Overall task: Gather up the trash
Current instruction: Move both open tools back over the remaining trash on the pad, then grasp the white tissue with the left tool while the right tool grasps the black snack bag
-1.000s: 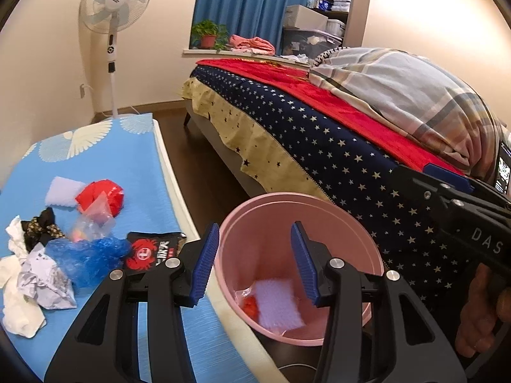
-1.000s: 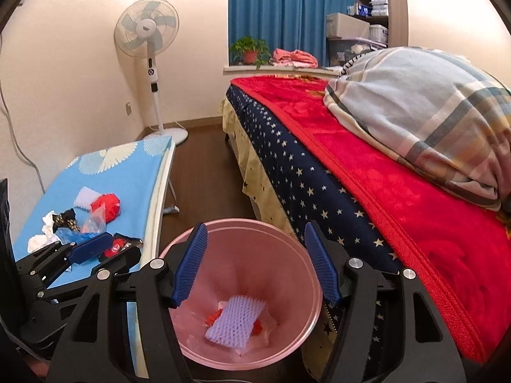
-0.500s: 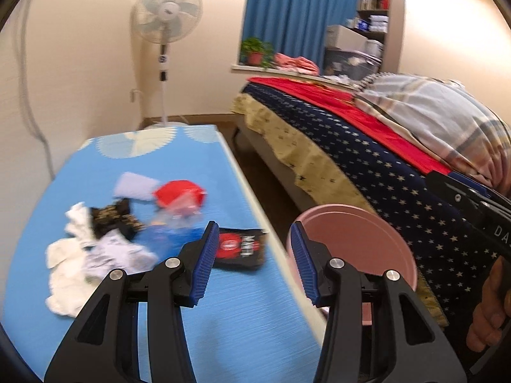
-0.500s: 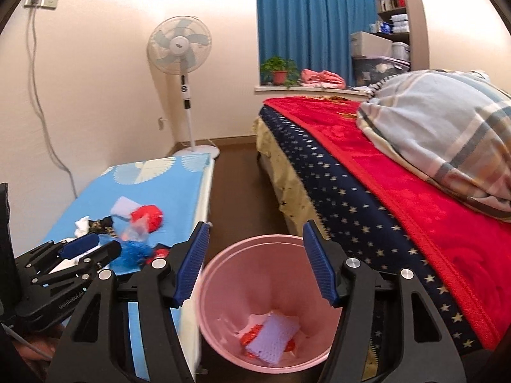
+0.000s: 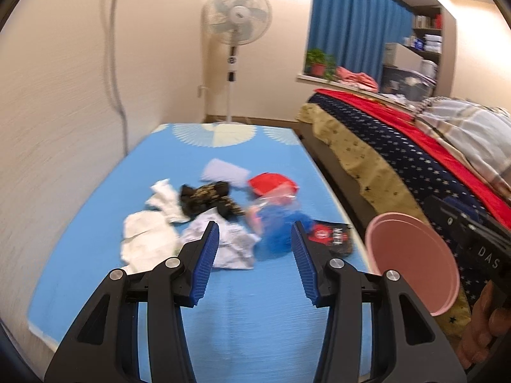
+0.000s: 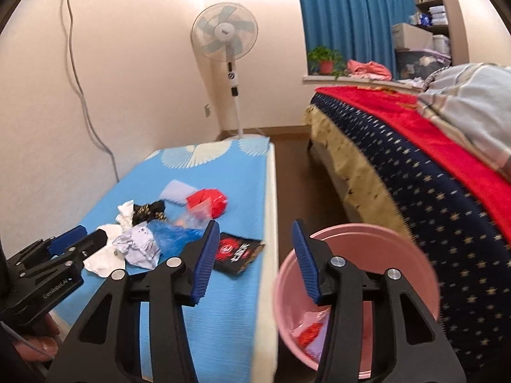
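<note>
Blue-padded left hand-held gripper (image 5: 255, 255) hovers half-open, empty, before the trash pile (image 5: 223, 217).

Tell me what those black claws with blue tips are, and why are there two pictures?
Each is a hand-held gripper, a squeezable claw a person carries, one per hand, with a camera on it. One picture looks along the left hand-held gripper, the other along the right hand-held gripper, whose jaws have just been closing on nothing. Both are empty. On the blue table lies trash: crumpled paper, a blue bag, a black packet. Beside the table stands the pink bin.
</note>
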A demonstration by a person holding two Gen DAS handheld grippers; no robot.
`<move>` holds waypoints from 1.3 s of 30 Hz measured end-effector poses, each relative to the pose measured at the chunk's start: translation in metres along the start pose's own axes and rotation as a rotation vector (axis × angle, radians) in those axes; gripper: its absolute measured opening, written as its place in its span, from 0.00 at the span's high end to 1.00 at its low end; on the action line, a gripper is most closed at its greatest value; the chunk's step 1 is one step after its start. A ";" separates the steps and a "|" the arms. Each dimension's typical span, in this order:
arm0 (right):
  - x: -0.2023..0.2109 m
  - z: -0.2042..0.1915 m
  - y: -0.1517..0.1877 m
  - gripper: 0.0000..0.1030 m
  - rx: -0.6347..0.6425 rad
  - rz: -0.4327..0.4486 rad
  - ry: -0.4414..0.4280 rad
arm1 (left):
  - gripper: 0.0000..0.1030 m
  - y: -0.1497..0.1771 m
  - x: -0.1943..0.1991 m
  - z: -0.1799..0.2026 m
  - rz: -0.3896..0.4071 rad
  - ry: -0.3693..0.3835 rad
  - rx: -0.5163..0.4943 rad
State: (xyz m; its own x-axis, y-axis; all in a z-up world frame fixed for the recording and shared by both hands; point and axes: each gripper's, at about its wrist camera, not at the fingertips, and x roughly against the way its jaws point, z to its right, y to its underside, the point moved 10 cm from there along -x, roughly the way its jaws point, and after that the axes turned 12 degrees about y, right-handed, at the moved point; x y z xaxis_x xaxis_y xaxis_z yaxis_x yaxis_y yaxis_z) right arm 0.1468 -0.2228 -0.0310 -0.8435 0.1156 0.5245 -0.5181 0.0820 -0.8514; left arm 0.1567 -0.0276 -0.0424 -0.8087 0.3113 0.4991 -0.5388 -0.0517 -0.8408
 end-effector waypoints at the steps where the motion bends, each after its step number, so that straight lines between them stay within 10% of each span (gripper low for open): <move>1: -0.006 -0.004 0.004 0.57 -0.002 -0.013 -0.009 | 0.55 0.002 0.000 -0.006 0.001 -0.016 0.012; 25: -0.097 -0.042 0.071 0.62 -0.088 -0.246 -0.040 | 0.43 0.052 -0.006 -0.113 0.005 -0.343 0.286; 34: -0.111 -0.040 0.078 0.63 -0.121 -0.309 -0.035 | 0.42 0.064 -0.022 -0.127 -0.034 -0.318 0.378; 39: -0.116 -0.038 0.083 0.80 -0.129 -0.347 -0.022 | 0.45 0.069 -0.029 -0.128 -0.057 -0.297 0.408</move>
State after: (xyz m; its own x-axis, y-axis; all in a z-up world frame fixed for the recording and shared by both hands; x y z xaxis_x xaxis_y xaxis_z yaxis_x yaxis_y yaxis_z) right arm 0.2069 -0.1915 -0.1627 -0.6242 0.0383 0.7803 -0.7530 0.2366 -0.6140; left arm 0.1726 0.0812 -0.1419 -0.7754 0.0441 0.6299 -0.5844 -0.4278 -0.6895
